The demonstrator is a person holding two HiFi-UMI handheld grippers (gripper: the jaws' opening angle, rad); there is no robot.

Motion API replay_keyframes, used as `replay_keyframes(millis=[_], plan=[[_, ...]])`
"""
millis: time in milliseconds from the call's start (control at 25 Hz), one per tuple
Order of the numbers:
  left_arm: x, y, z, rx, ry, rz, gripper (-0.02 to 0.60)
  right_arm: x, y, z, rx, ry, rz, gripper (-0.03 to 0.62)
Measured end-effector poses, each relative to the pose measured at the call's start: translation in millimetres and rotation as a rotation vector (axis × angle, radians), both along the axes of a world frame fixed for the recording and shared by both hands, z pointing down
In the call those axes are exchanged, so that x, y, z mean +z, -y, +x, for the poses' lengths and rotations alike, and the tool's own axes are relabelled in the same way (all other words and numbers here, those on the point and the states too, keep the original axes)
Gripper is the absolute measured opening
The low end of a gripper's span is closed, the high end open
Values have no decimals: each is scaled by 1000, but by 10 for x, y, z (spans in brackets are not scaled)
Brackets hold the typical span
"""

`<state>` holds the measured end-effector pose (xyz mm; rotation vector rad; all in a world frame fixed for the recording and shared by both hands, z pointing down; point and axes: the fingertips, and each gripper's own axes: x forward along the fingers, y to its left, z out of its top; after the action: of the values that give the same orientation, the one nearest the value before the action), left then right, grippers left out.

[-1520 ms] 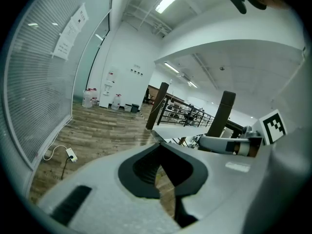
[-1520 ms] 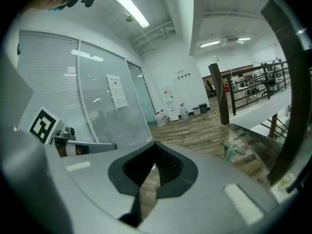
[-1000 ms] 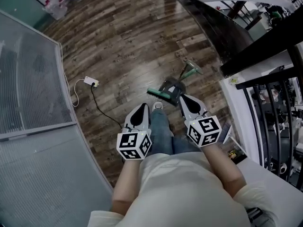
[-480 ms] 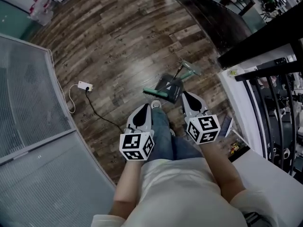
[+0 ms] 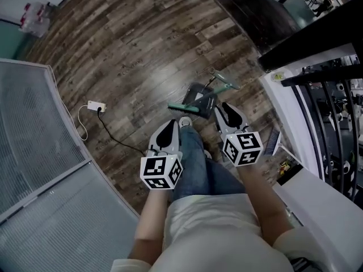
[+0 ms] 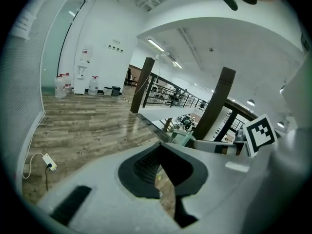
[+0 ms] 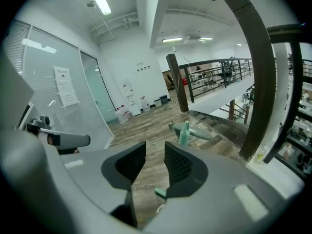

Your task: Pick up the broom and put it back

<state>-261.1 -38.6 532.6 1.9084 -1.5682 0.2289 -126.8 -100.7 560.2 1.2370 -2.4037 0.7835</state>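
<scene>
A broom and dustpan set lies on the wooden floor ahead of my feet: the green broom head (image 5: 182,109), the dark dustpan (image 5: 199,97) and a green handle (image 5: 222,83). In the right gripper view the green handle (image 7: 184,132) stands just beyond the jaws. My right gripper (image 5: 229,115) (image 7: 155,152) hovers right beside the set, a little short of it; its jaws have just been opening and stand open with nothing between them. My left gripper (image 5: 168,138) (image 6: 161,165) hangs to the left of my leg, its pads together and empty.
A white power strip (image 5: 94,105) with its cable lies on the floor at left, beside a glass partition (image 5: 34,152). A dark stair rail (image 5: 317,38) and a white ledge (image 5: 282,115) close off the right. My jeans leg (image 5: 195,157) and shoe (image 5: 185,122) are between the grippers.
Both grippers have sunk and moved forward towards the broom set, which now lies closer to them. The right gripper's jaws have parted.
</scene>
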Motion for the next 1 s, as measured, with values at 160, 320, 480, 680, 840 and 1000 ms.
replay_keyframes(millis=[160,320,480,680,840,1000], plan=[[148,109,22,24,3,-19,-2,183,121,60,31,-12,-24,162],[275,220,30,43,3,-38,-2,340,228,79,46,-21,-44,183],[379,299,103,65,-1,-43,-2,544,291,117,44,-35,-66,218],[524,400,155,80,-2,-57,-1,788,398,153,43,-58,-78,238],[616,468,147,85,-6,-69,0,934,483,144,44,-62,-91,241],[689,530,130,90,-6,-82,-2,1047,573,113,42,-65,-100,239]])
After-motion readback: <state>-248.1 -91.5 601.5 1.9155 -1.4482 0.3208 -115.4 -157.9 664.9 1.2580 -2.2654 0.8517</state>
